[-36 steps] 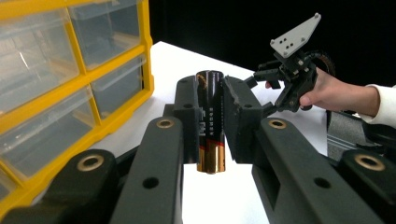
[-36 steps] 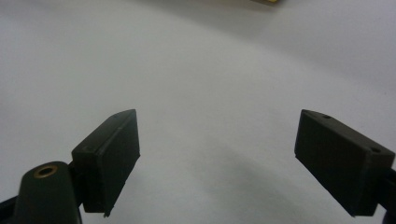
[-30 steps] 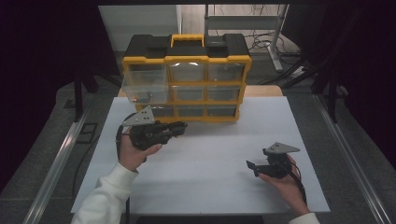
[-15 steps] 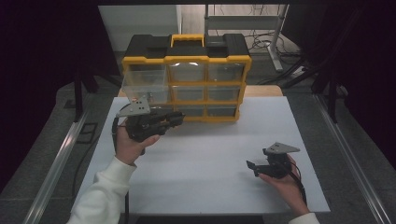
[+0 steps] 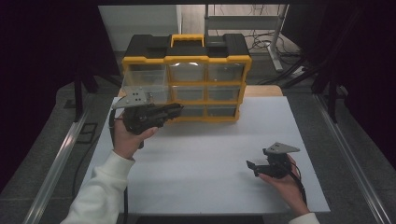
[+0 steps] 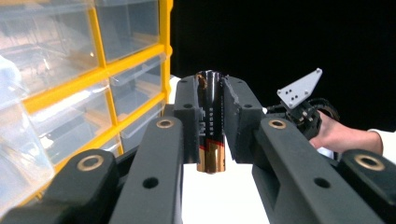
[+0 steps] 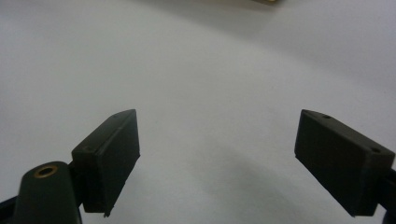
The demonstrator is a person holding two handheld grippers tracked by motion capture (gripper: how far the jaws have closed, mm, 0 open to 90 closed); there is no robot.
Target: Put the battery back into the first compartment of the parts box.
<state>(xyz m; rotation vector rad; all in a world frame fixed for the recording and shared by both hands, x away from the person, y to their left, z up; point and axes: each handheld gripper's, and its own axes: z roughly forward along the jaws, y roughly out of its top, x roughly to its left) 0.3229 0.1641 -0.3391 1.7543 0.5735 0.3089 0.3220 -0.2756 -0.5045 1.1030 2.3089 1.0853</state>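
Observation:
A black and copper battery (image 6: 211,126) stands upright between the pads of my left gripper (image 6: 211,107), which is shut on it. From above, that left gripper (image 5: 173,110) hovers off the table in front of the yellow drawer cabinet (image 5: 187,60), near its lower left drawers. The top left clear drawer (image 5: 142,83) is pulled out toward me. My right gripper (image 5: 251,167) rests low over the white table (image 5: 205,154) at the front right. In the right gripper view its jaws stand wide apart with nothing between the right gripper (image 7: 219,154) pads.
The cabinet has rows of clear drawers (image 6: 70,56) in yellow frames and a black lid with a yellow handle (image 5: 187,39). Metal rails (image 5: 348,154) run along both table sides. Dark floor and cables lie behind.
My left gripper has risen with the battery and drawn a little closer to the cabinet's front. The right gripper has stayed where it was.

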